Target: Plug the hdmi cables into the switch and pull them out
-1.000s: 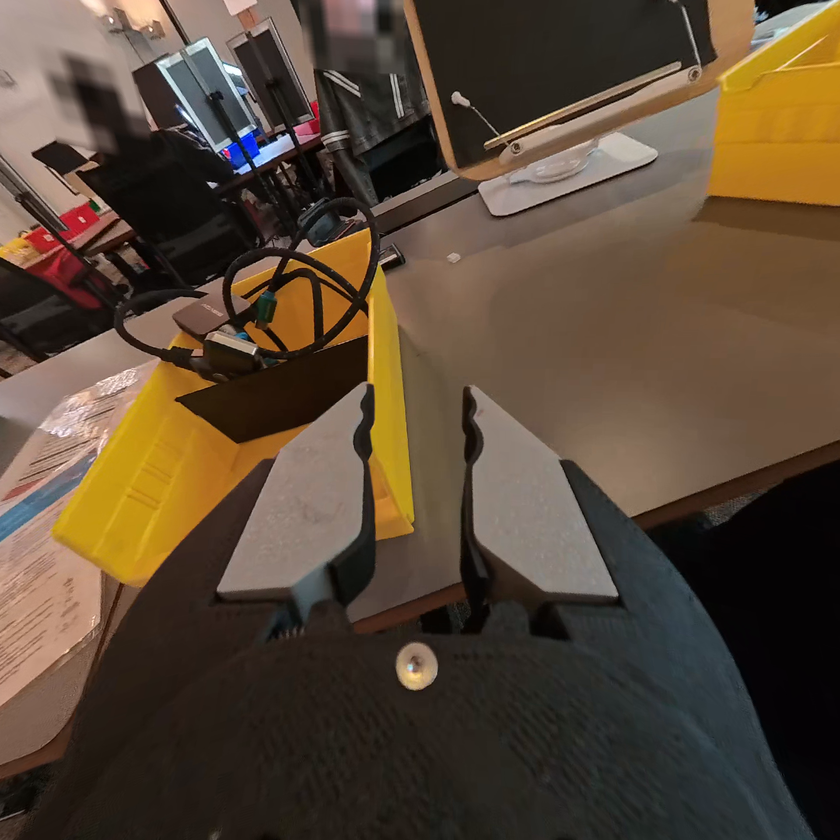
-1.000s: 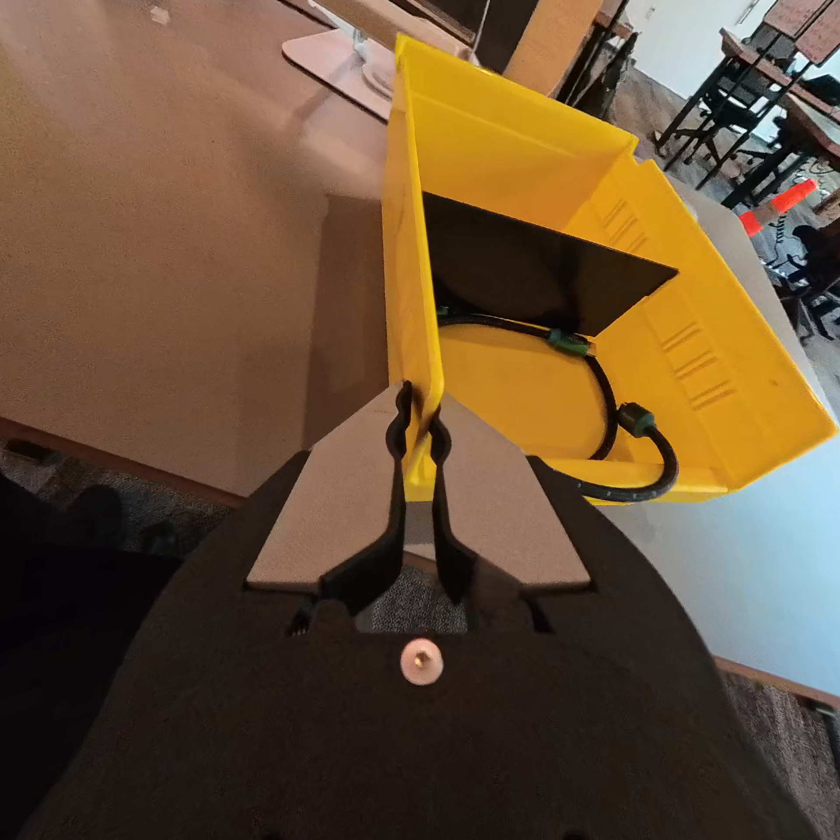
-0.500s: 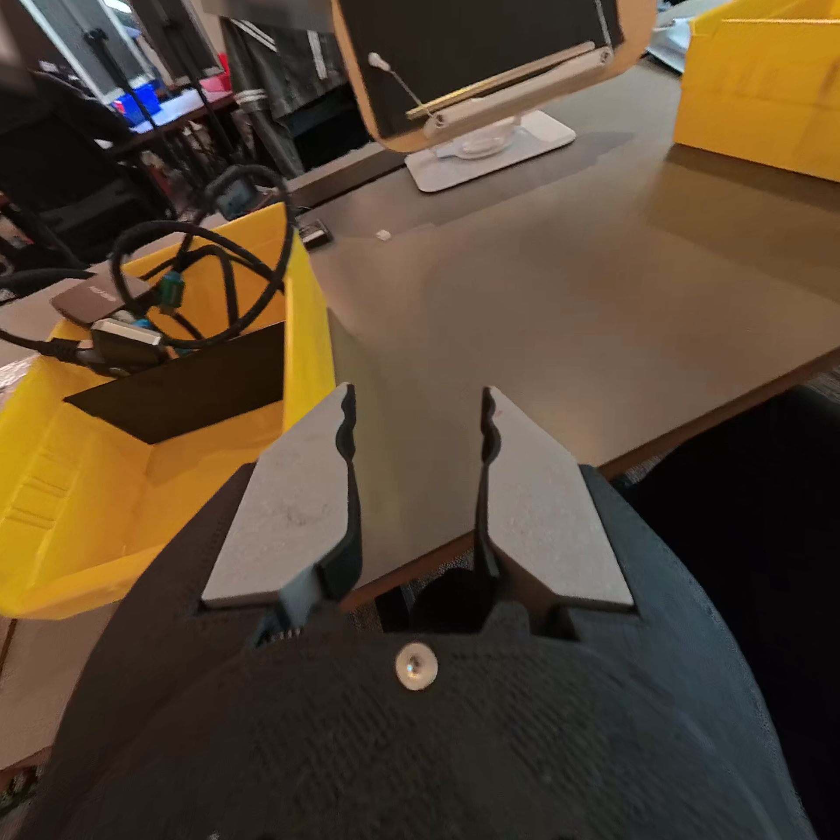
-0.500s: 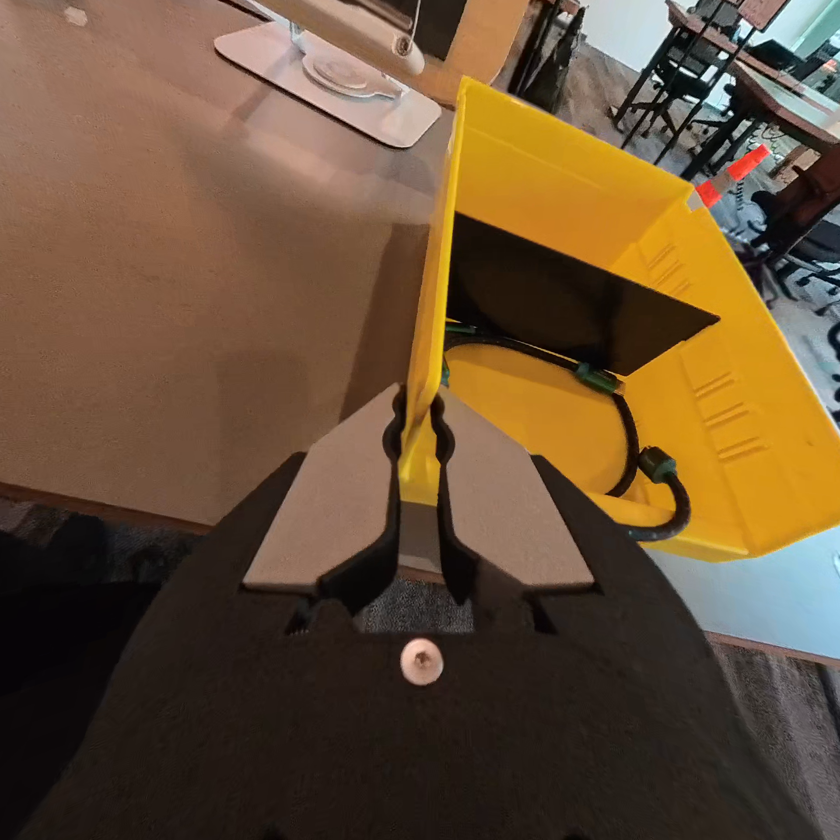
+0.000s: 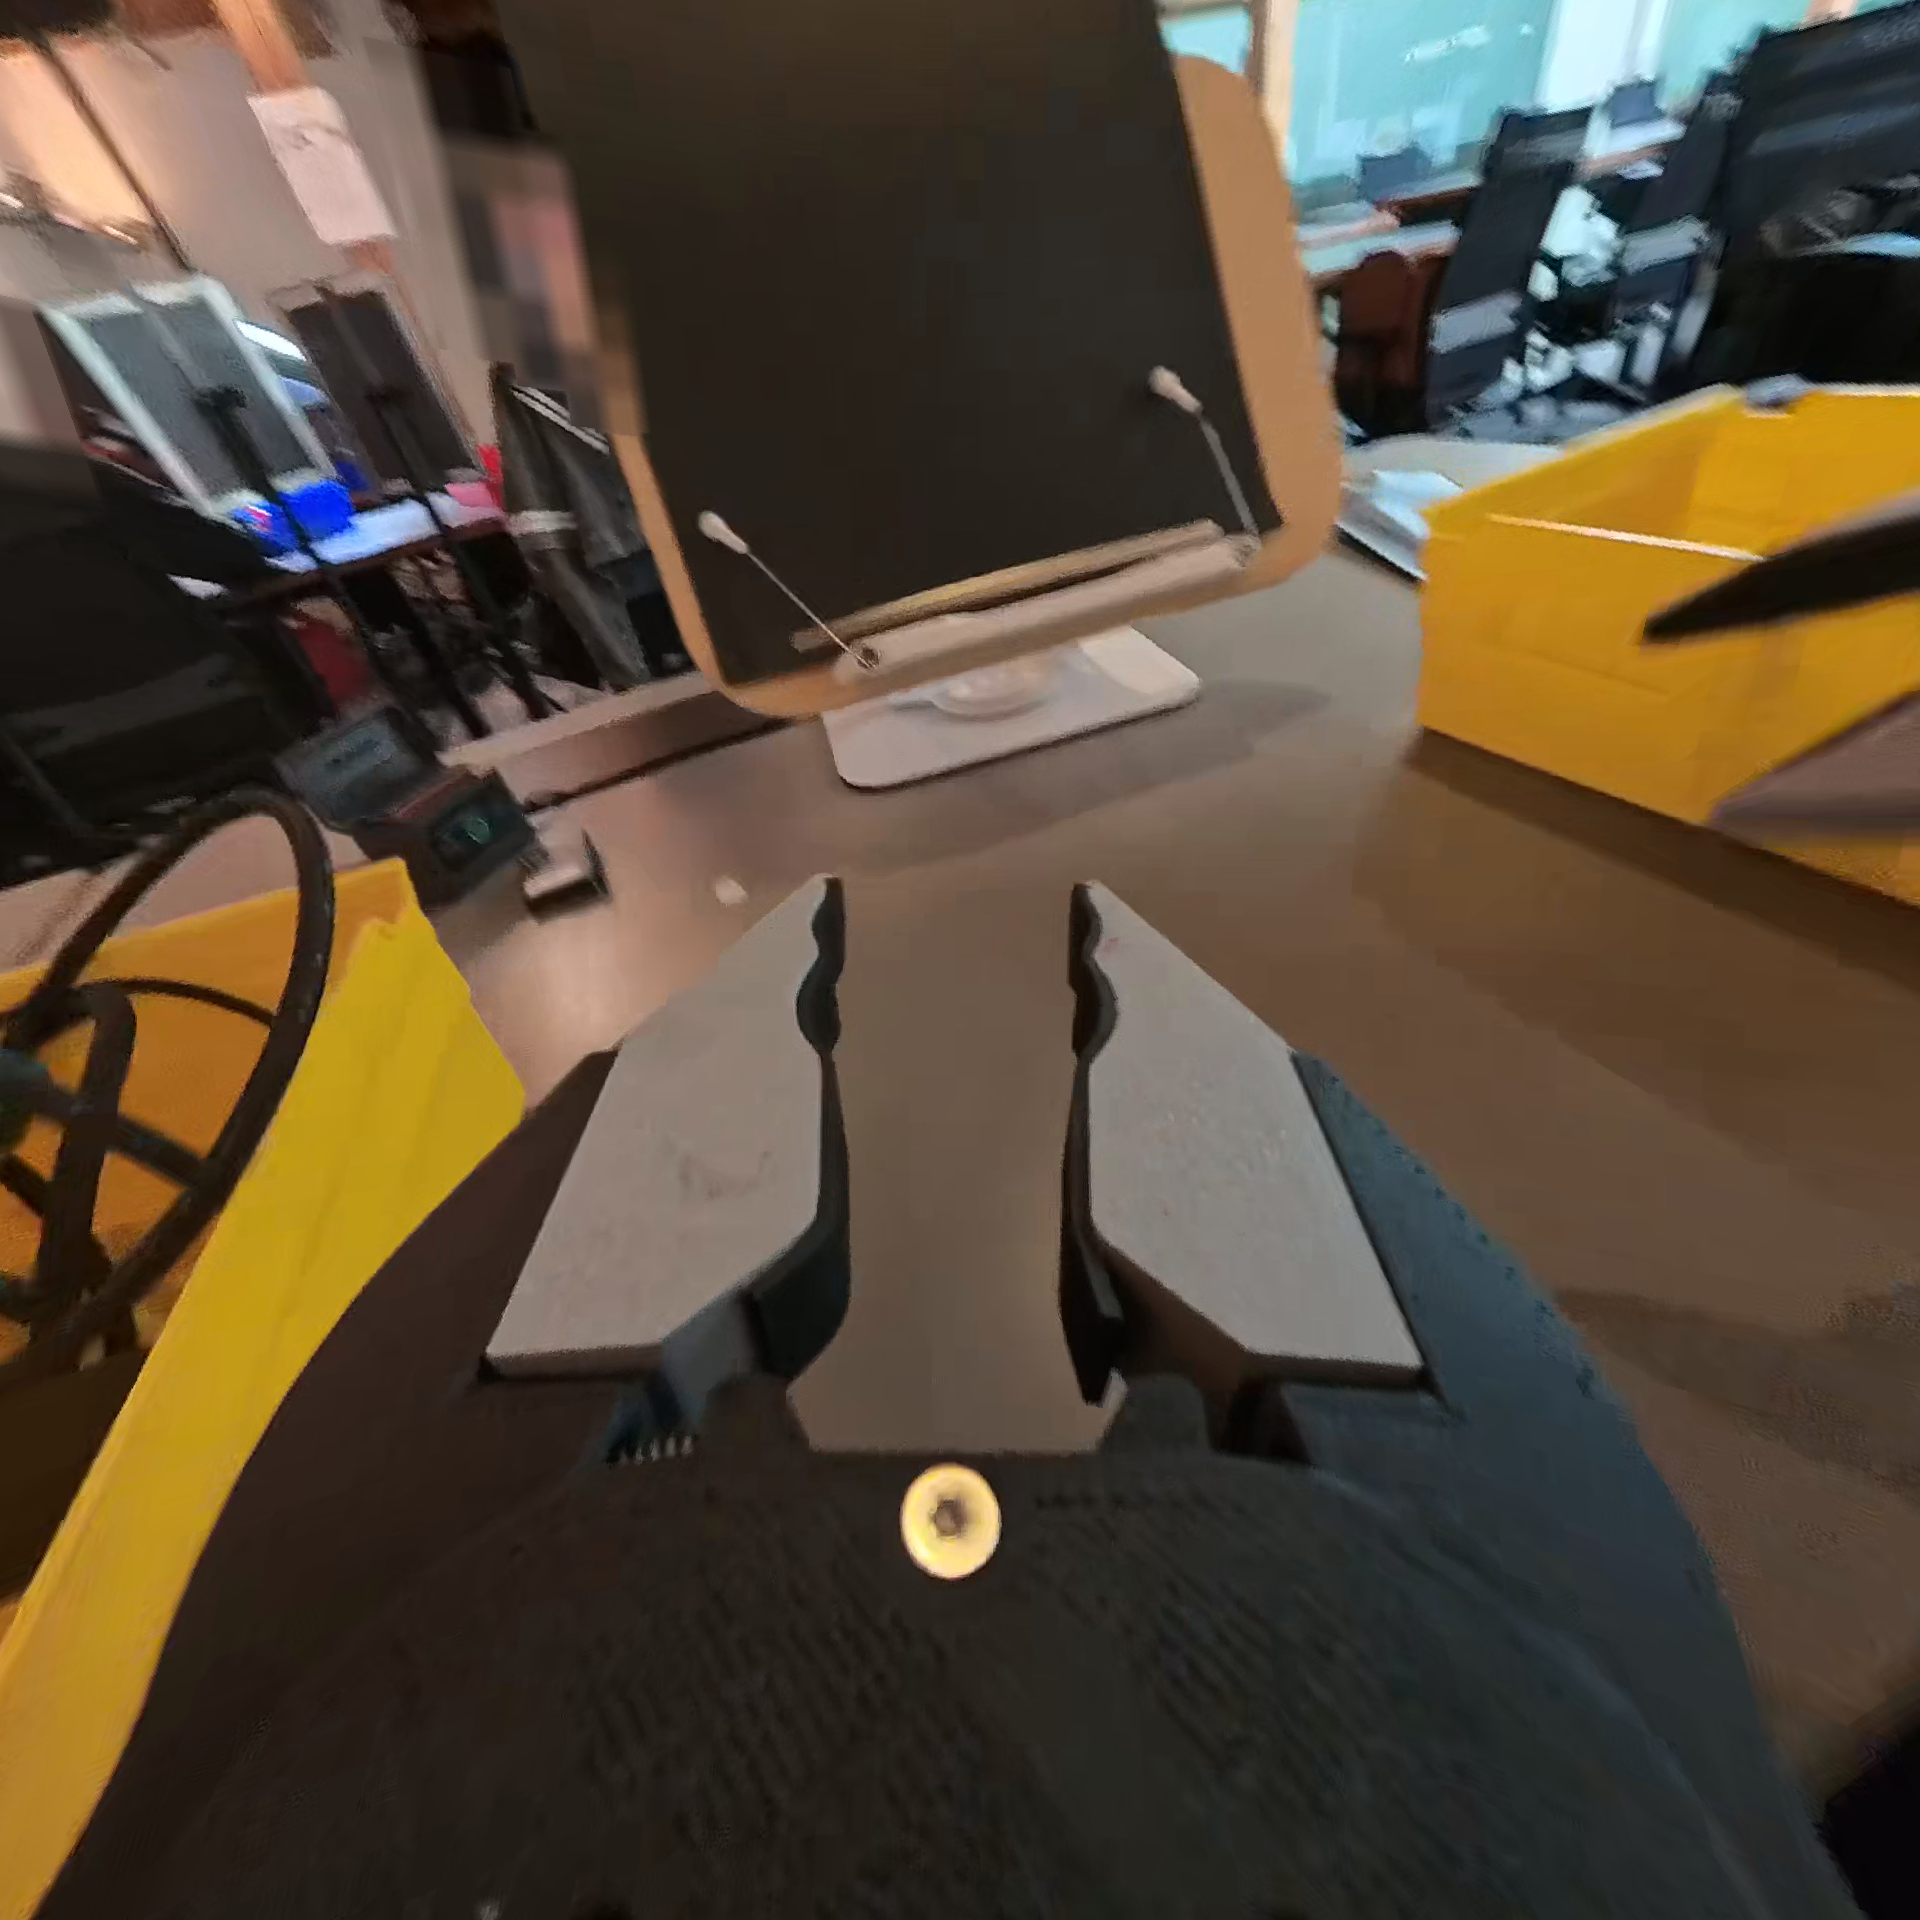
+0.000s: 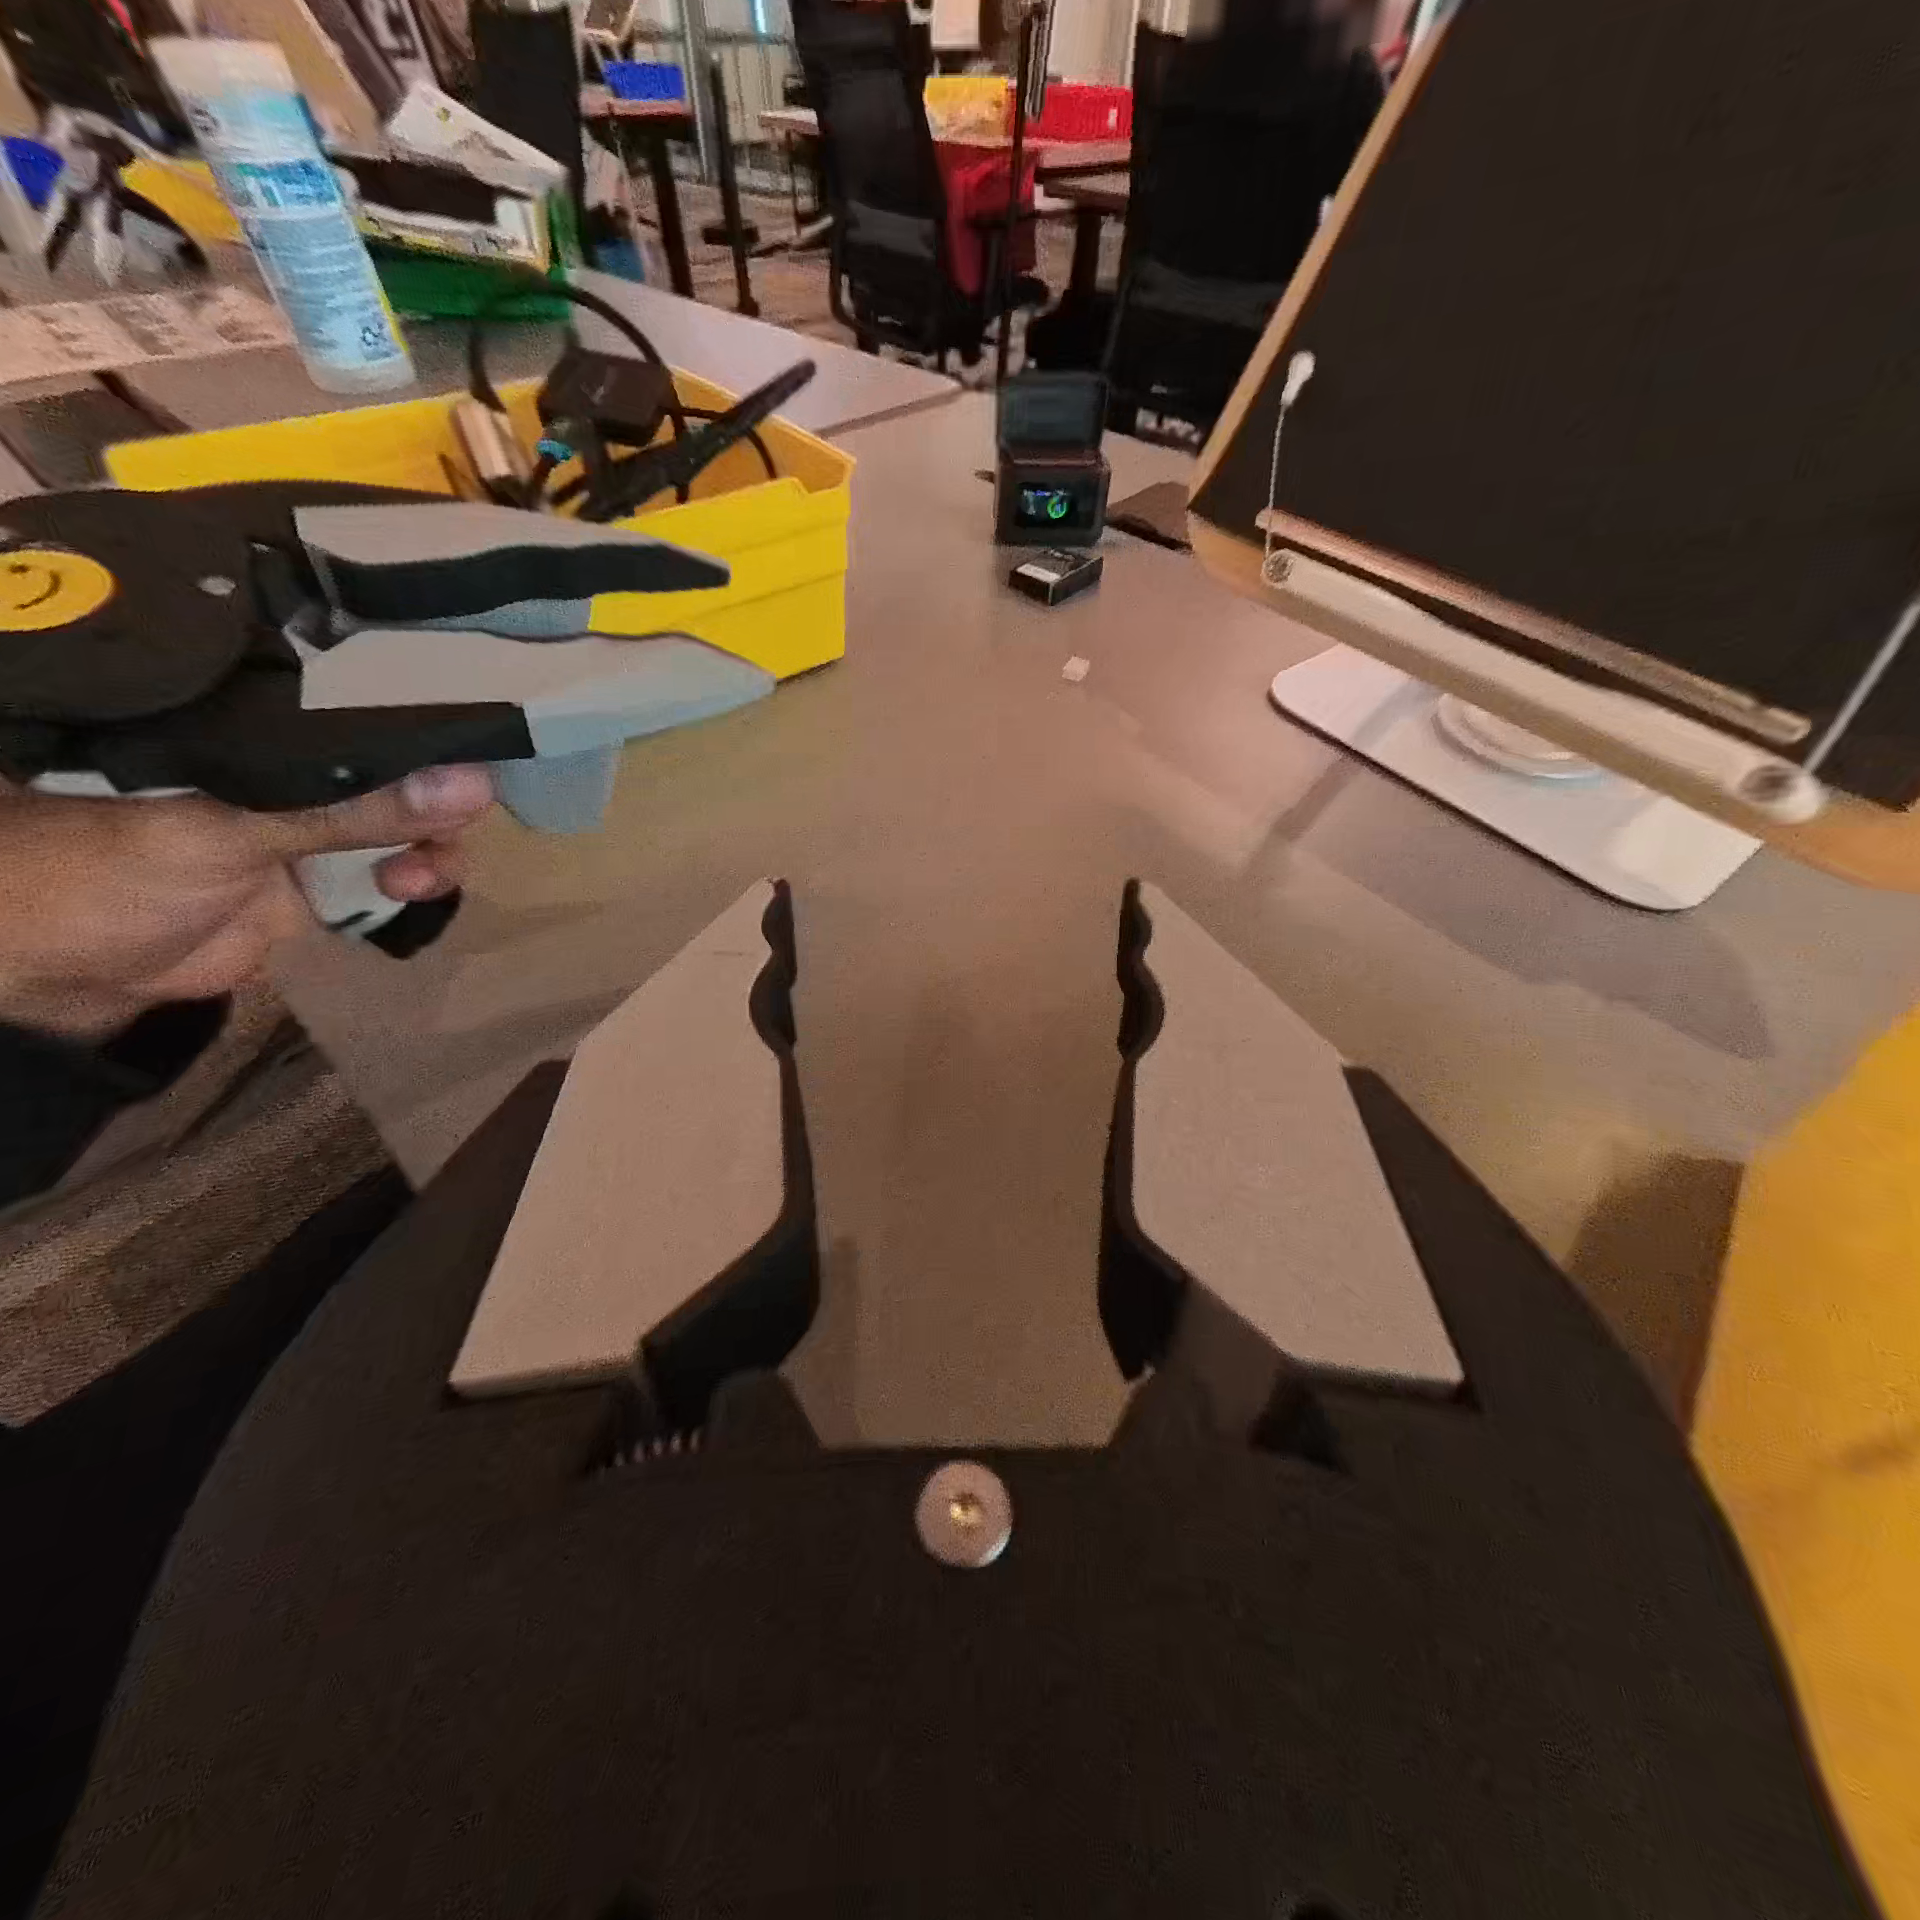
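Note:
A yellow bin (image 6: 800, 582) on the table's left holds black HDMI cables (image 6: 686, 457) and a small dark box, the switch (image 6: 608, 400). The same bin (image 5: 343, 1122) with a cable loop (image 5: 307, 935) shows at the left edge of the left wrist view. My left gripper (image 5: 956, 914) is open and empty over bare table, right of that bin. It also shows in the right wrist view (image 6: 743, 629), held by a hand. My right gripper (image 6: 953, 914) is open and empty over the table's middle. One of its fingers (image 5: 1829, 582) shows in the left wrist view.
A second yellow bin (image 5: 1558, 644) stands on the right, also seen in the right wrist view (image 6: 1829, 1299). A dark board on a white stand (image 5: 935, 364) is at the back centre. A small black device (image 6: 1049, 478) and a bottle (image 6: 301, 239) stand further back.
My right gripper has let go of the right bin's wall, opened, and swung left towards the table's middle. My left gripper has swung right, away from the left bin.

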